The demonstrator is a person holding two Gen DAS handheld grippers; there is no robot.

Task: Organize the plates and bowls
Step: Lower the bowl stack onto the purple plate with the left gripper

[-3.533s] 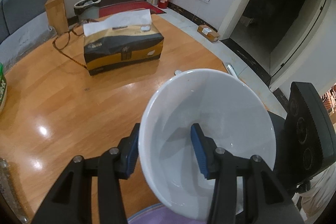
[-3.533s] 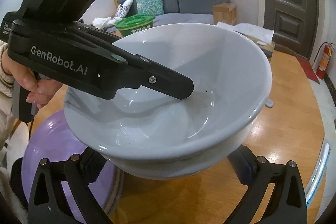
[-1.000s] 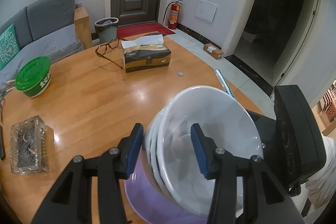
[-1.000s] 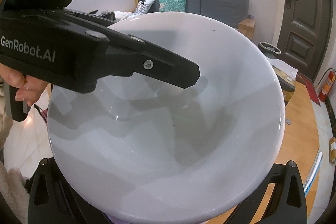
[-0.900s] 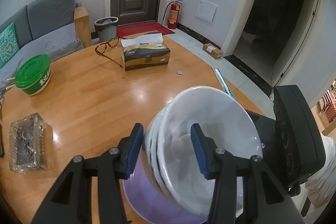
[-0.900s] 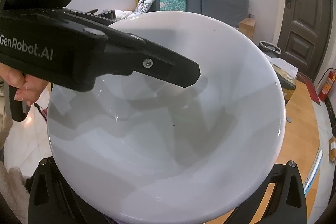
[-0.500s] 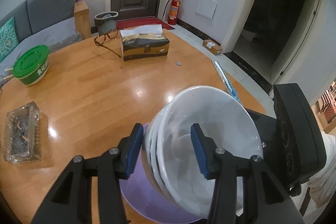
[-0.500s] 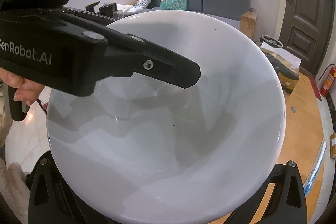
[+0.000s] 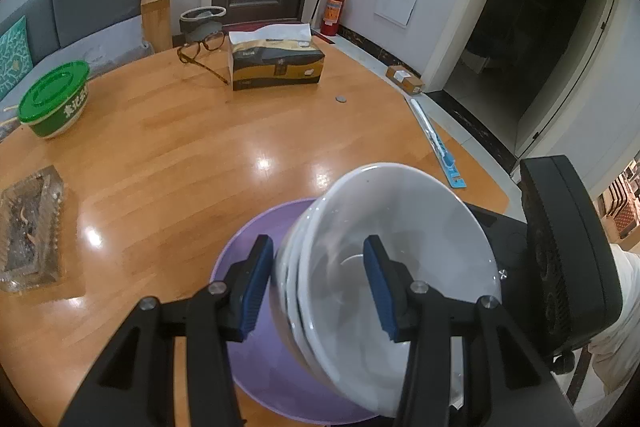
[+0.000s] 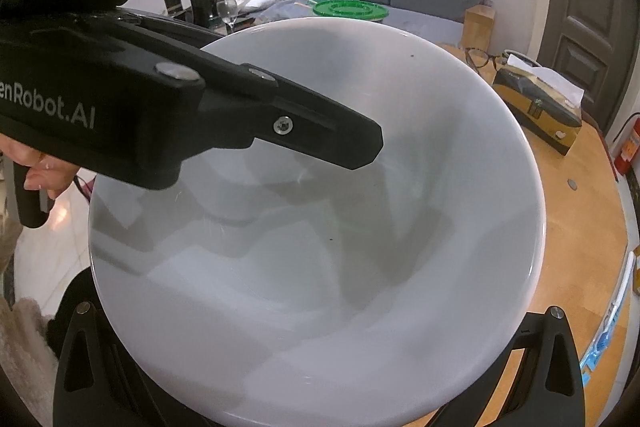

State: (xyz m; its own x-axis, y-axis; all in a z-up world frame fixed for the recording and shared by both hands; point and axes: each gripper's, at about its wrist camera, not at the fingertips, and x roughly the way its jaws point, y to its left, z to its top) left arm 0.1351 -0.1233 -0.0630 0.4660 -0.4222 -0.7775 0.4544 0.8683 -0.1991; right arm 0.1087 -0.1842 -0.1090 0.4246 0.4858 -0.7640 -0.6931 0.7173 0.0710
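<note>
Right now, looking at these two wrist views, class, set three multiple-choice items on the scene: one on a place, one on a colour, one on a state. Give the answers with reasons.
1. Where do the glasses lie?
A. beside the tissue box
B. on the ashtray
C. inside the bowls

2. What colour is the plate under the white bowls?
A. green
B. purple
C. yellow

3. How does the left gripper stand?
A. open and empty
B. shut on the tissue box
C. clamped over the bowls' rim

Answers:
1 A, the frames rest on the table next to the box.
2 B, purple shows below the stack.
3 C, one blue pad is outside the wall, the other inside.
</note>
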